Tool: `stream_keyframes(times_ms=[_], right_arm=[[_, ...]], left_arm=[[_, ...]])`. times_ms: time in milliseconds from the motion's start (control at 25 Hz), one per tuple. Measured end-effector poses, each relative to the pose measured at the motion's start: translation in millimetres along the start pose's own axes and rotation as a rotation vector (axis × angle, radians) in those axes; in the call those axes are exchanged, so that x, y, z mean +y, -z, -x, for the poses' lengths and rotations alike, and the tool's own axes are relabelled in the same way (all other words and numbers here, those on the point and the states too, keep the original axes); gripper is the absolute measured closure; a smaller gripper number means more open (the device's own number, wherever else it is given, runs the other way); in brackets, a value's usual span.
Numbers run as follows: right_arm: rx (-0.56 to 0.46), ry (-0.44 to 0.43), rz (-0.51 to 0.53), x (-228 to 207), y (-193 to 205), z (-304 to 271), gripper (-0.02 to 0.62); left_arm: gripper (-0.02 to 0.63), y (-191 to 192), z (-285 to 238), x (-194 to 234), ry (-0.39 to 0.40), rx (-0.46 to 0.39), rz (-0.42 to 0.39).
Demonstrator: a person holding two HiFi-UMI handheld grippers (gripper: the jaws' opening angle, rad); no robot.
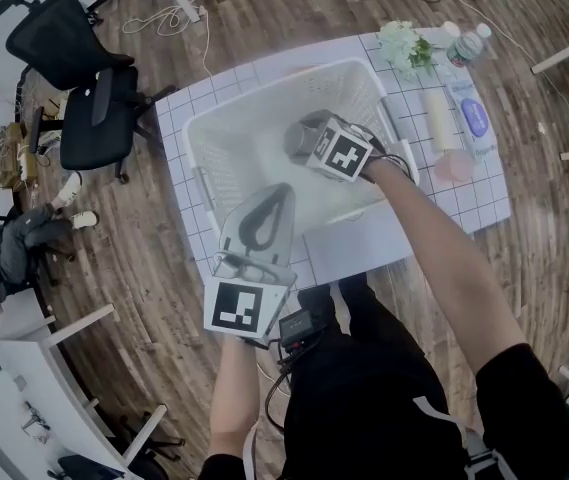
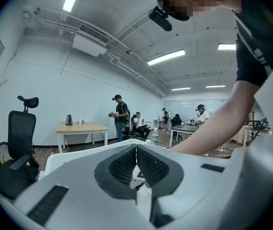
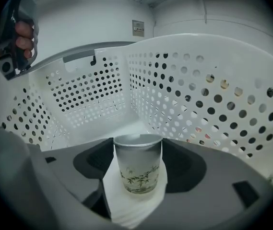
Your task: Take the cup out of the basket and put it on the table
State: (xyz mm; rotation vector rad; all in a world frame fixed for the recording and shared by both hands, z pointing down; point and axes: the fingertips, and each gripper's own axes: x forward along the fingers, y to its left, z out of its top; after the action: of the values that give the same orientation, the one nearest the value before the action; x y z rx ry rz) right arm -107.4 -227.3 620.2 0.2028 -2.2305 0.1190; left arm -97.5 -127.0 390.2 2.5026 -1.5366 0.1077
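- The right gripper (image 1: 302, 140) reaches down into the white basket (image 1: 226, 168), toward its far right part.
- Its jaws are partly closed on the cup (image 3: 137, 163), with a pad pressed against each side of it. The grip looks centred.
- The cup is a small frosted tumbler with a bamboo print. It stands upright between the pads, inside the basket and close to the perforated right wall.
- I cannot tell whether it has left the basket floor.
- The left gripper (image 1: 276, 196) hovers over the basket's near rim with its jaws pressed together and nothing between them. It touches nothing that I can see.
- The step in hand appears to be the lift-out.
- It would go best as a straight upward lift with the cup level, moving sideways only once its base is above the rim.
- The smooth cup could slide in the pads, so the squeeze should stay firm and the motion slow.
- The table (image 1: 469, 203) is crowded on its far right with a bottle (image 1: 469, 46), flowers (image 1: 402, 40) and a pink item (image 1: 454, 166).
- The bare strip near the person, just right of the basket, looks the safest place to set the cup down.
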Motion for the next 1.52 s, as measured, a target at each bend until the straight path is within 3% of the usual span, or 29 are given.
stream_keyframes(times_ms=[600, 1520], right_arm=[[-0.140, -0.009, -0.088, -5.4, -21.0, 18.0, 0.283], [-0.399, -0.016, -0.110, -4.6, -78.8, 87.3, 0.288]], left_arm=[[0.595, 0.2, 1.2, -3.3, 0.000, 0.004, -0.012], [0.595, 2.8, 5.1, 1.8, -0.030, 0.043, -0.049]])
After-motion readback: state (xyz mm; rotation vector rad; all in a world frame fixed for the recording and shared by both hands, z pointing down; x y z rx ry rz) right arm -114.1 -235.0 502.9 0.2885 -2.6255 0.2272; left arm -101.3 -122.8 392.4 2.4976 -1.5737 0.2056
